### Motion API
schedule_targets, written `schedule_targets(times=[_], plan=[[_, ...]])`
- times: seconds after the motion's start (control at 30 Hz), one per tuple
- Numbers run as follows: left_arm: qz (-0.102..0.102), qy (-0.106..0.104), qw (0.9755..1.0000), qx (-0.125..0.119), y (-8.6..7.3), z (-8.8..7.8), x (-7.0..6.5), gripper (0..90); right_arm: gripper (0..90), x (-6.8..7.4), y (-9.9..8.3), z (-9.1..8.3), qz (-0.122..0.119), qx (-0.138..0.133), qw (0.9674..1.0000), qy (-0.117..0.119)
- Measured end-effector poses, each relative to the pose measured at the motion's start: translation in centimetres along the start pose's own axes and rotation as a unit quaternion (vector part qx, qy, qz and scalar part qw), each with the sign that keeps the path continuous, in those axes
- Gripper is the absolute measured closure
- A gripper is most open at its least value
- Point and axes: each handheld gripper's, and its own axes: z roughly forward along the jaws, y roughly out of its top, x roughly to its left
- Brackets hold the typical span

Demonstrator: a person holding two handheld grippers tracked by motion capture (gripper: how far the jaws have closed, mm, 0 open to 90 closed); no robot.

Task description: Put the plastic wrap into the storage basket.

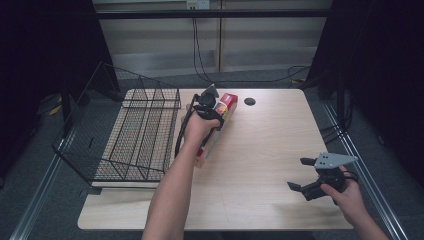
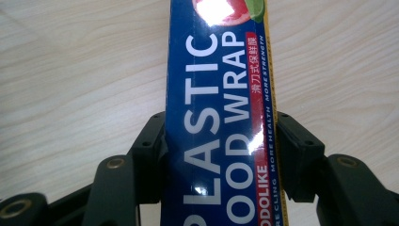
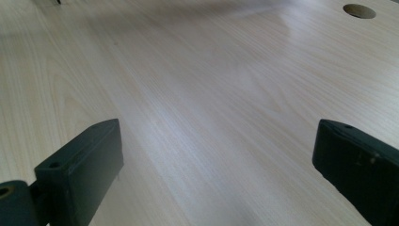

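Box in grip: your left tool [image 2: 221, 141] clamps the long blue cardboard plastic-wrap box [image 2: 221, 94].
Your right tool [image 3: 216, 160] gapes wide over the pale wooden surface [image 3: 211, 70].

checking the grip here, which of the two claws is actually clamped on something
The left claw: its jaws press both long sides of the plastic wrap box. The right claw stands open over bare table, holding nothing.

The left hand [image 1: 196, 127] and forearm are covering the middle of the food wrap box [image 1: 220, 116] in the high view. In the left gripper view, the frame edges are cutting off both ends of the box, and glare is washing out its top print.
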Motion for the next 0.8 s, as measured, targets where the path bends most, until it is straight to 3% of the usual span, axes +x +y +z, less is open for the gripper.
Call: schedule_targets(times=[0.13,0.2,0.23,0.27,0.8], plan=[[0.003,0.003,1.0000,0.003,0.0,-0.7,0.4,44.5,1.9,0.1,0.0,0.0,0.002,0.001,1.0000,0.002],[-0.006,0.002,1.0000,-0.004,0.0,-1.2,0.6,44.5,1.9,0.0,0.0,0.0,0.002,0.000,1.0000,0.001],[0.000,0.006,1.0000,0.000,0.1,-1.5,0.8,44.5,1.9,0.0,0.0,0.0,0.002,0.002,1.0000,0.001],[-0.010,0.005,0.9999,-0.004,0.0,-1.9,0.9,44.5,1.9,0.1,0.0,0.1,0.004,0.001,1.0000,0.003],[-0.025,0.025,0.9993,-0.014,-0.2,-5.5,2.7,44.5,1.9,0.0,0.1,0.2,0.003,0.002,1.0000,0.003]])
